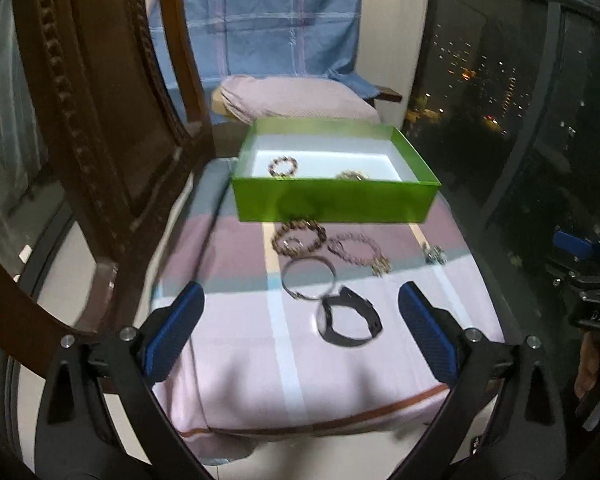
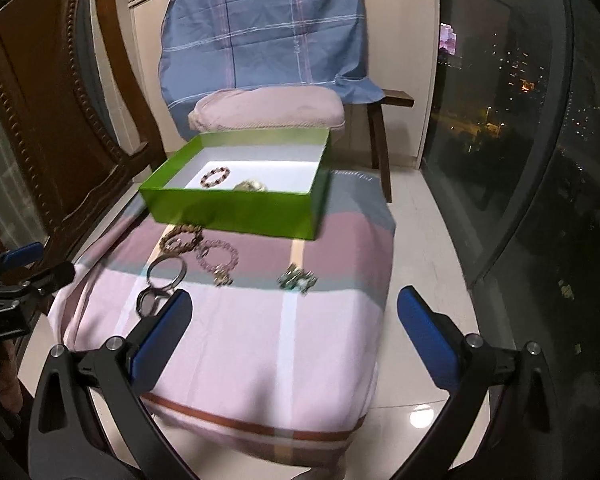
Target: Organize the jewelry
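Observation:
A green box (image 1: 332, 200) (image 2: 236, 208) stands at the far end of a cloth-covered table and holds a dark bead bracelet (image 1: 283, 166) (image 2: 215, 176) and a pale gold piece (image 1: 352, 175) (image 2: 252, 185). In front of it lie a brown bead bracelet (image 1: 298, 236) (image 2: 180, 237), a pink bead bracelet (image 1: 354, 248) (image 2: 217, 257), a silver bangle (image 1: 309, 279) (image 2: 166, 275), a black band (image 1: 348, 322) (image 2: 148, 302) and a small green-silver piece (image 1: 434, 255) (image 2: 297, 278). My left gripper (image 1: 300, 320) is open above the near jewelry. My right gripper (image 2: 296, 322) is open and empty.
The striped pink cloth (image 1: 260, 360) (image 2: 260, 352) drapes over the table's edges. A carved wooden chair (image 1: 100, 120) (image 2: 40, 120) stands at the left. A chair with a blue cloth (image 2: 264, 32) and a cushion (image 2: 268, 110) is behind the box. A glass window (image 2: 520, 120) is at the right.

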{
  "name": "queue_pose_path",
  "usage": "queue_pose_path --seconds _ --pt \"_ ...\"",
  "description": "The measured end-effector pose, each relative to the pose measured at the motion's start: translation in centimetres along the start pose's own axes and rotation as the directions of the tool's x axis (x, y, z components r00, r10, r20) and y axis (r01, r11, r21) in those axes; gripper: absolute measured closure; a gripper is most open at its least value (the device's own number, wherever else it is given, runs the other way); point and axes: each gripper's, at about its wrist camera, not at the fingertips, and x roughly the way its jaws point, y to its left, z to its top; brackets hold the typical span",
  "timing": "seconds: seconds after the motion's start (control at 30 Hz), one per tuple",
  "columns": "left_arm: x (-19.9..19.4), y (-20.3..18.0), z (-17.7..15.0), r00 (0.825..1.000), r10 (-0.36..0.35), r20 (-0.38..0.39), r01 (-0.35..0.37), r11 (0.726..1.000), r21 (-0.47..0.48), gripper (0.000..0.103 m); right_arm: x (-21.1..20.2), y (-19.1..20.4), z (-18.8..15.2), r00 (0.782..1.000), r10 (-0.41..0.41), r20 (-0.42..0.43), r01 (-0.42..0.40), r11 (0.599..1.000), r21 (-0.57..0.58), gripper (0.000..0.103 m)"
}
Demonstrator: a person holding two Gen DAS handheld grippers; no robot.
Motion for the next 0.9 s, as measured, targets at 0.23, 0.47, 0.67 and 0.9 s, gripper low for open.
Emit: queue_pose_path --seconds 0.23,0.47,0.67,0.9 --pt "0.1 0.7 -0.7 1.0 -0.011 -0.019 0.011 1.0 -0.012 0.006 0.7 1.5 -0.1 1.0 -0.003 -0.02 0.002 0.999 -0.044 0.003" --pt "0.1 0.6 -0.9 1.0 -0.003 -0.018 0.003 1.0 -0.005 0.006 0.8 1.9 0.1 1.0 0.005 -0.015 -0.006 0.999 -0.047 0.003" --pt "0.3 0.5 -0.9 1.0 -0.008 -0.028 0.008 1.0 -0.003 0.006 0.7 1.7 0.0 1.0 0.005 -0.014 -0.006 0.999 -0.043 0.003" --pt "0.7 0.2 -0.9 0.999 -0.011 -0.041 0.011 1.0 0.004 0.006 0.6 1.6 0.0 1.0 0.006 -0.01 -0.006 0.999 -0.043 0.003"
